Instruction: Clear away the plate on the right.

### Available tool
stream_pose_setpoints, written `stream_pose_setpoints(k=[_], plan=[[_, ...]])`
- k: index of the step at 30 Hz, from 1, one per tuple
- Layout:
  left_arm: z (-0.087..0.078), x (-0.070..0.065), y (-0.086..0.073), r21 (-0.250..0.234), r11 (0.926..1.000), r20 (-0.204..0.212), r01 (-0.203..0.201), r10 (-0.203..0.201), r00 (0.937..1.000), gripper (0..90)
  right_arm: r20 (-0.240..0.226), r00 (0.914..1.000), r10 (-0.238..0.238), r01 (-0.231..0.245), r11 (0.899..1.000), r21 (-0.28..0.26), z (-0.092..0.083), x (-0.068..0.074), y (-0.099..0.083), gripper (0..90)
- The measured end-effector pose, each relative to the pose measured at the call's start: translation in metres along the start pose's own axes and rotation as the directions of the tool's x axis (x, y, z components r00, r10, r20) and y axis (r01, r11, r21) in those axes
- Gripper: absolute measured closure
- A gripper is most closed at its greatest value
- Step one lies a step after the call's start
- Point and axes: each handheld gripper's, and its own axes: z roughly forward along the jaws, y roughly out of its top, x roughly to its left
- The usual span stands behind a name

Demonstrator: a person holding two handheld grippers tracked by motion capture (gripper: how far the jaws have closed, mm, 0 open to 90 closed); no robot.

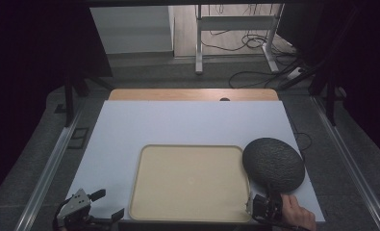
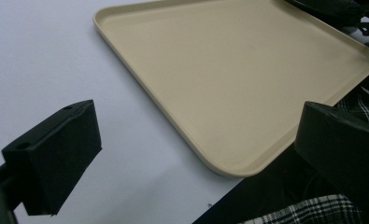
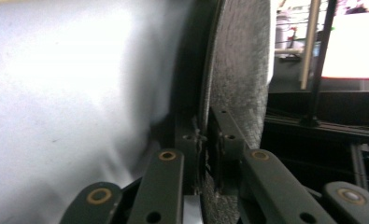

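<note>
R tongs (image 1: 263, 204) are seen at the near-right corner of the worktop (image 1: 187, 125), held by a hand (image 1: 299, 215) coming in from the bottom edge. They are clamped shut on the near rim of a dark grey textured plate (image 1: 273, 163). In the right gripper view the rim of the plate (image 3: 240, 70) is pinched edge-on between the two pads, with the grey speckled underside turned to the right. The plate is held tilted, near edge in the tongs, far part raised over the white sheet at the worktop's right side. Its left edge is seen just beside, and partly over, the far-right corner of the beige tray (image 1: 144, 192). Whether plate and tray touch can't be told.

L tongs (image 1: 103, 204) are seen at the near-left corner, wide open, nothing held between them. A grey three-cornered plate sits on top of this gripper. In the left gripper view both black pads (image 2: 56, 158) are spread well apart, w/ white worktop (image 2: 42, 56) and the near-left corner of the tray (image 2: 229, 170) lying between them farther off. Tray is not touched by the L tongs.

Tray lies flat at the centre-near part of the worktop, rounded corners, low rim, nothing on it. A strip of bare wood (image 1: 192, 94) is left uncovered along the worktop's far edge. Plaid cloth (image 2: 313, 210) is glimpsed at the bottom right of the left gripper view.
</note>
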Motion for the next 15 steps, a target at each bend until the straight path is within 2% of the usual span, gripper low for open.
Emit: stream_pose_setpoints(k=[2,3,10,15], plan=[[0.0003,0.0001,0.0001,0.004,1.0000,0.005,-0.001,0.001,1.0000,0.1,0.028,0.9996,0.009,-0.009,1.000,-0.009,-0.0024,-0.0023,-0.0002,85.7],[0.0003,0.0001,0.0001,0.004,1.0000,0.005,-0.001,0.001,1.0000,0.1,0.025,0.9995,0.021,-0.020,1.000,-0.013,-0.0034,-0.0040,-0.0006,85.8],[0.0000,0.0010,0.0000,0.000,1.0000,0.008,0.007,-0.007,0.9999,0.1,0.028,0.9995,0.011,-0.010,1.000,-0.028,-0.0076,-0.0076,-0.0013,85.5],[-0.0003,0.0014,-0.0002,-0.003,0.9999,0.008,0.011,-0.011,0.9999,0.1,0.048,0.9988,0.007,-0.006,0.999,-0.034,-0.0101,-0.0101,-0.0019,84.0]])
